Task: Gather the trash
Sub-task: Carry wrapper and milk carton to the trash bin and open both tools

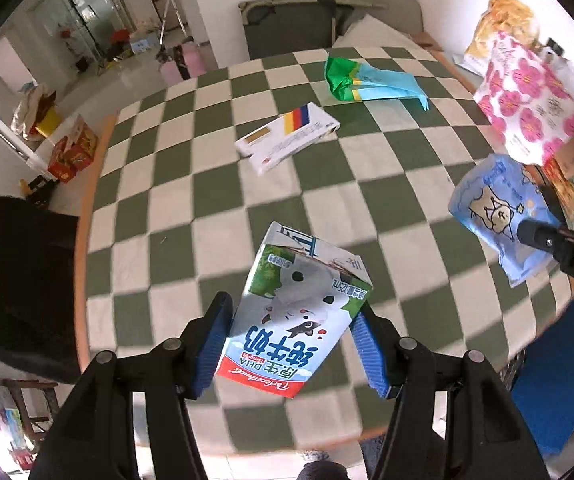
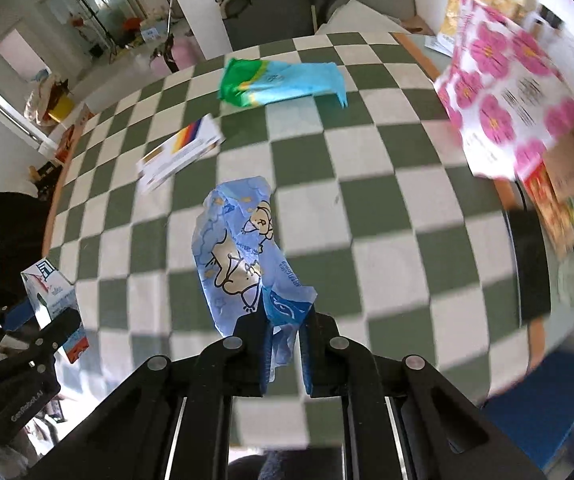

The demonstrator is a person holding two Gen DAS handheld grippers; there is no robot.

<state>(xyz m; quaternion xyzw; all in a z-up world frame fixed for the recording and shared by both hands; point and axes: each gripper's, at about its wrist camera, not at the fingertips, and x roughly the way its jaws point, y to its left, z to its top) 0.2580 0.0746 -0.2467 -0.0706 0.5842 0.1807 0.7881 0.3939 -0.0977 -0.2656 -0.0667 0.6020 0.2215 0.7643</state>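
- Here, the milk carton point(image 1: 299, 316) sits tilted between the blue pads of the left gripper point(image 1: 293, 344), clamped and lifted above the checkered tablecloth point(image 1: 367, 168).
- The blue wrapper point(image 2: 243, 256) hangs crumpled in the right gripper point(image 2: 285, 350), whose jaws pinch its lower edge.
- Farther off, a white flat box point(image 1: 287, 136) and a green-blue packet point(image 1: 371, 80) lie on the cloth, apart.
- A pink-flowered bag point(image 1: 535, 100) stands at the right edge.

The right gripper point(image 2: 283, 344) pinches a crumpled blue cartoon wrapper point(image 2: 239, 252) above the green-and-white checkered tablecloth point(image 2: 387, 200); beyond lie a white box point(image 2: 179, 152) and a green-and-blue packet point(image 2: 283, 82); at far left, the left gripper point(image 2: 27, 320) clamps a milk carton point(image 2: 53, 300).
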